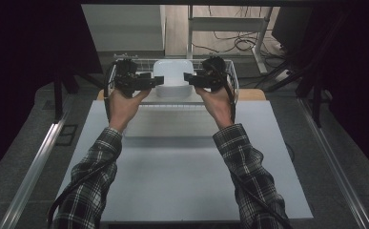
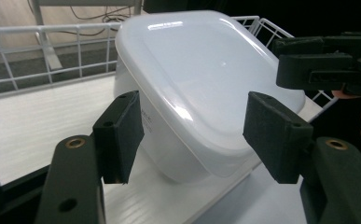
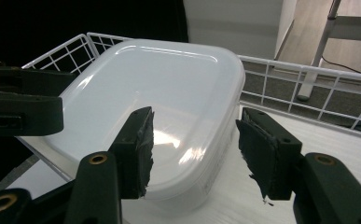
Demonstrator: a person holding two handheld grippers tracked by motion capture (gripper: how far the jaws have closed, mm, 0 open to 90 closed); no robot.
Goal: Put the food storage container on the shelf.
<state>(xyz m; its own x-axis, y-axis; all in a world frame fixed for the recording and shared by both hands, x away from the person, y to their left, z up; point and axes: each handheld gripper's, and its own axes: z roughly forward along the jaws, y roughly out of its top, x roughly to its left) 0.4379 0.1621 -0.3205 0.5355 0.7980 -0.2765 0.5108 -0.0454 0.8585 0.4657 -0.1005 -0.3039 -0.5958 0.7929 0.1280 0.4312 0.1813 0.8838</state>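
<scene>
Though lidded, glossy white container

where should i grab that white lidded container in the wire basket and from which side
Probably by the two opposite short sides of the white container, one gripper per side, just under the lid's overhanging rim. The left gripper and right gripper already flank it with jaws open. The lid top is broad and smooth, and the wire basket walls block lower approaches.
</scene>
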